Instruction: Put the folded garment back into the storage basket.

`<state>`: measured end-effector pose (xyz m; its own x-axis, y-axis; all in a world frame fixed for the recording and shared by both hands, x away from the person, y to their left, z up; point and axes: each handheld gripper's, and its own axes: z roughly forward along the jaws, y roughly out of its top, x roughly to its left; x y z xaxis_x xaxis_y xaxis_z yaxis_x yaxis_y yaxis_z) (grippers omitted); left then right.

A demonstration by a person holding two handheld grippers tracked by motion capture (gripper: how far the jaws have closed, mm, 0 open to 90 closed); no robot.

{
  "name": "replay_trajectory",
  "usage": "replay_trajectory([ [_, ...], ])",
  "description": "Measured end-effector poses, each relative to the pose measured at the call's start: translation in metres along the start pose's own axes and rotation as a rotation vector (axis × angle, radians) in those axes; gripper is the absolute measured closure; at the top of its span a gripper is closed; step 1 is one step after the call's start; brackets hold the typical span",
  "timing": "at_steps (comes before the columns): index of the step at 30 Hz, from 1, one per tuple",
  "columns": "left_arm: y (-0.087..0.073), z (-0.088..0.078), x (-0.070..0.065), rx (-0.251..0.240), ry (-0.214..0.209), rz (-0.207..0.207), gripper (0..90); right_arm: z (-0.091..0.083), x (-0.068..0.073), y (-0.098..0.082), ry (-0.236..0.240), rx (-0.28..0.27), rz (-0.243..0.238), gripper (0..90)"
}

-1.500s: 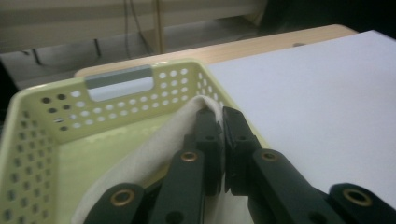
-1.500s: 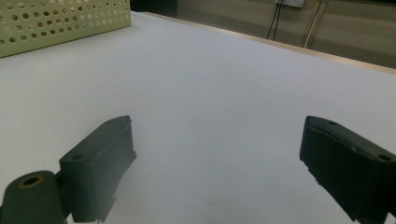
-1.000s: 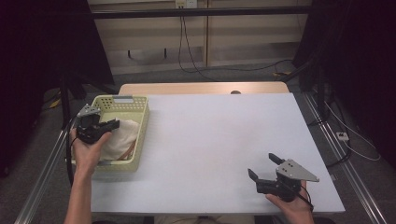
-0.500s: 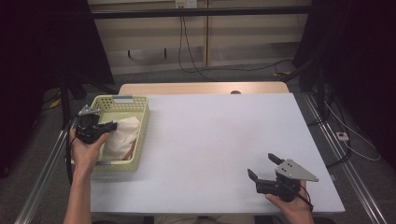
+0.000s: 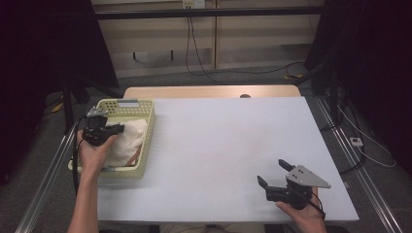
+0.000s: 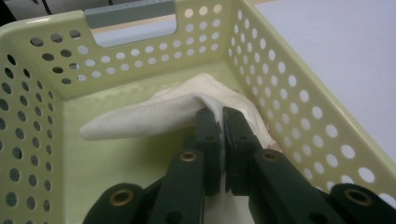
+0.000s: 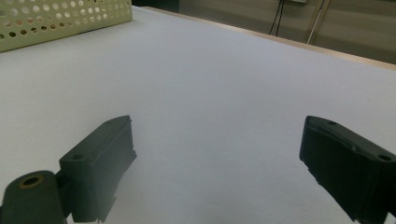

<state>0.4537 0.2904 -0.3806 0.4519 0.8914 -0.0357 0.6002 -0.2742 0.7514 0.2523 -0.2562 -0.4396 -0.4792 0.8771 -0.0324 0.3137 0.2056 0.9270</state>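
Right now, you are pinching a cream cloth with your left gripper, and its jaws are squeezing together on a fold of it. The cloth is lying inside the pale green basket, which is sitting at the left side of the white table. Your right gripper is waiting near you on the right, well apart from the basket, with its jaws standing wide apart and nothing between them.

You are only holding a thin fold, so the cloth could be slipping out if you are pulling fast. The rest of the cloth is trailing toward the far wall of the basket, so it could be catching on the rim or on the holes. Then the light basket could be lifting or sliding along with it, and nothing is holding the basket down. Something pinkish is peeking out under the cloth at the right wall; I cannot tell what it is, but it could be coming up too.
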Motion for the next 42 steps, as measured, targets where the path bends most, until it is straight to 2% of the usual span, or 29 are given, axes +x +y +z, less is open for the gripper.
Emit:
replay_trajectory([
  [2, 0.001, 0.002, 0.0, 0.011, 0.005, 0.006, 86.2, 0.001, 0.0, 0.0, 0.002, 0.0, 0.001, 10.1],
  [4, 0.001, 0.004, 0.001, 0.015, -0.006, 0.0, 86.1, 0.001, 0.0, 0.0, 0.003, 0.0, 0.001, 10.2],
  [6, 0.001, 0.005, 0.004, 0.03, 0.001, -0.011, 86.1, 0.001, 0.0, 0.0, 0.001, 0.003, 0.003, 10.1],
  [10, -0.001, 0.006, 0.008, 0.064, 0.039, -0.012, 86.0, 0.002, -0.001, 0.0, -0.002, 0.002, 0.001, 10.2],
  [12, -0.001, 0.007, 0.01, 0.078, 0.043, -0.018, 86.1, 0.002, -0.001, 0.0, 0.0, 0.004, 0.004, 10.1],
  [14, -0.001, 0.008, 0.012, 0.104, 0.059, -0.031, 86.0, 0.002, -0.001, 0.0, -0.001, 0.005, 0.004, 10.2],
  [16, 0.0, 0.01, 0.015, 0.126, 0.058, -0.038, 86.0, 0.002, -0.001, 0.0, -0.001, 0.006, 0.004, 10.1],
  [18, 0.0, 0.012, 0.016, 0.162, 0.066, -0.043, 85.9, 0.002, 0.0, 0.0, 0.0, 0.005, 0.004, 10.1],
  [19, 0.0, 0.015, 0.019, 0.197, 0.07, -0.044, 85.9, 0.002, -0.001, 0.0, 0.001, 0.005, 0.005, 10.1],
  [20, 0.0, 0.015, 0.019, 0.197, 0.07, -0.044, 85.9, 0.002, -0.001, 0.0, 0.001, 0.005, 0.005, 10.1],
  [26, -0.001, 0.023, 0.024, 0.296, 0.089, -0.076, 85.8, 0.003, -0.001, 0.001, 0.008, 0.007, 0.004, 10.2],
  [28, -0.002, 0.026, 0.025, 0.314, 0.095, -0.092, 85.7, 0.004, -0.001, 0.0, 0.008, 0.009, 0.006, 10.1],
  [33, -0.001, 0.031, 0.026, 0.336, 0.1, -0.083, 85.2, 0.004, -0.001, 0.001, 0.011, 0.012, 0.004, 10.1],
  [34, 0.0, 0.031, 0.027, 0.347, 0.1, -0.071, 85.2, 0.005, -0.001, 0.0, 0.011, 0.012, 0.004, 10.1],
  [36, 0.001, 0.034, 0.029, 0.34, 0.109, -0.091, 85.3, 0.005, -0.001, 0.0, 0.012, 0.013, 0.005, 10.1],
  [39, 0.001, 0.037, 0.03, 0.341, 0.115, -0.095, 85.3, 0.005, -0.001, 0.0, 0.013, 0.013, 0.005, 10.1],
  [42, 0.0, 0.042, 0.031, 0.353, 0.12, -0.077, 85.3, 0.005, -0.001, 0.0, 0.014, 0.018, 0.005, 10.1],
])
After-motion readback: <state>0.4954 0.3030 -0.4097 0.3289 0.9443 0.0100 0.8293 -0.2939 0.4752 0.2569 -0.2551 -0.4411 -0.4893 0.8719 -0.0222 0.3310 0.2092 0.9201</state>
